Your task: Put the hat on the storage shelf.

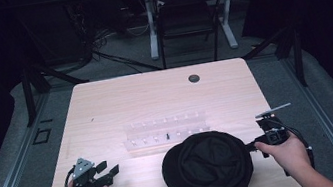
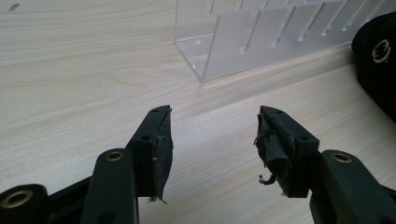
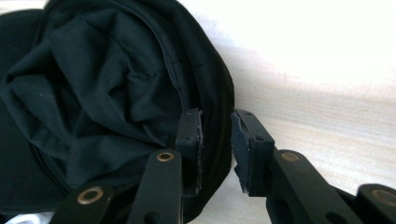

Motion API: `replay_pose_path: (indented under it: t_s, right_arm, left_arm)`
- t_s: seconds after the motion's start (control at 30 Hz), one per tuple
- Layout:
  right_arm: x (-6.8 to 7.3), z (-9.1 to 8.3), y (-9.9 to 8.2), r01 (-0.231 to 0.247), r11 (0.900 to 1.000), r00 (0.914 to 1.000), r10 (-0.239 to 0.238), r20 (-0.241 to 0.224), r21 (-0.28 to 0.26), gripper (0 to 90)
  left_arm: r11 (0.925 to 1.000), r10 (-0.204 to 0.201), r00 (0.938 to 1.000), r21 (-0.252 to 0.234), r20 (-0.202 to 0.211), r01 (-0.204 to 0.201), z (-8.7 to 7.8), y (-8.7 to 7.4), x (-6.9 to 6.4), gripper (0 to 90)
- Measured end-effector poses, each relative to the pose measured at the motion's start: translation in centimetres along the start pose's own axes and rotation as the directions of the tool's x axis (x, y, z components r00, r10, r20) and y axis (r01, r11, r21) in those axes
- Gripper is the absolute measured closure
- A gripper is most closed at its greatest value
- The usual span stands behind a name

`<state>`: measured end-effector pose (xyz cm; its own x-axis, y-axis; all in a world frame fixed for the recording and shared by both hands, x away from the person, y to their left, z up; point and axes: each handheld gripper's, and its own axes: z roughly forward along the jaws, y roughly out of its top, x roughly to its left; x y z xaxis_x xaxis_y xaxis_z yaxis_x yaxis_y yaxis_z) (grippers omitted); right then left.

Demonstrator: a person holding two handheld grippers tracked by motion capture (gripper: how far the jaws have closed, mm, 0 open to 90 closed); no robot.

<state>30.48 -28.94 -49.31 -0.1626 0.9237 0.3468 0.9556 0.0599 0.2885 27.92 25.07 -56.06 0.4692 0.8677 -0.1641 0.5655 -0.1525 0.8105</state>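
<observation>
The pale wooden tabletop (image 1: 106,108) spreads under everything, with a small dark round hole (image 1: 194,78) near its edge at 12 o'clock. The black cap (image 1: 208,167) is the largest thing on it, lying upturned toward 5 o'clock from the tabletop's middle, its crumpled lining facing up. Just beyond the cap, toward 12 o'clock from it, stands a clear acrylic rack (image 1: 166,130) with a row of upright dividers; in the left gripper view the rack sits at about 1 o'clock from the fingers.

The right gripper (image 3: 217,140), held in a hand at 3 o'clock of the cap, has its fingers (image 3: 190,135) straddling the cap's rim: one finger is inside against the lining, the other outside over the tabletop, with a little gap showing on the outer side.

The left gripper (image 1: 107,169) rests low near the tabletop's 7 o'clock corner, well apart from the cap, its fingers (image 2: 156,140) spread wide with bare wood between them.
</observation>
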Motion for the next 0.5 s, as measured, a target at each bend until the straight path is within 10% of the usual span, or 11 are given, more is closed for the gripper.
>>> replay_pose_path:
  t_s: [0.5]
  right_arm:
    - [-0.4, 1.4, -0.3, -0.035, 0.9982, 0.9988, 0.037, -0.032, 0.048, 76.6]
  left_arm:
    - [1.0, 0.001, 1.0, 0.002, -0.001, -0.001, 0.0, 0.0, 0.0, 45.5]
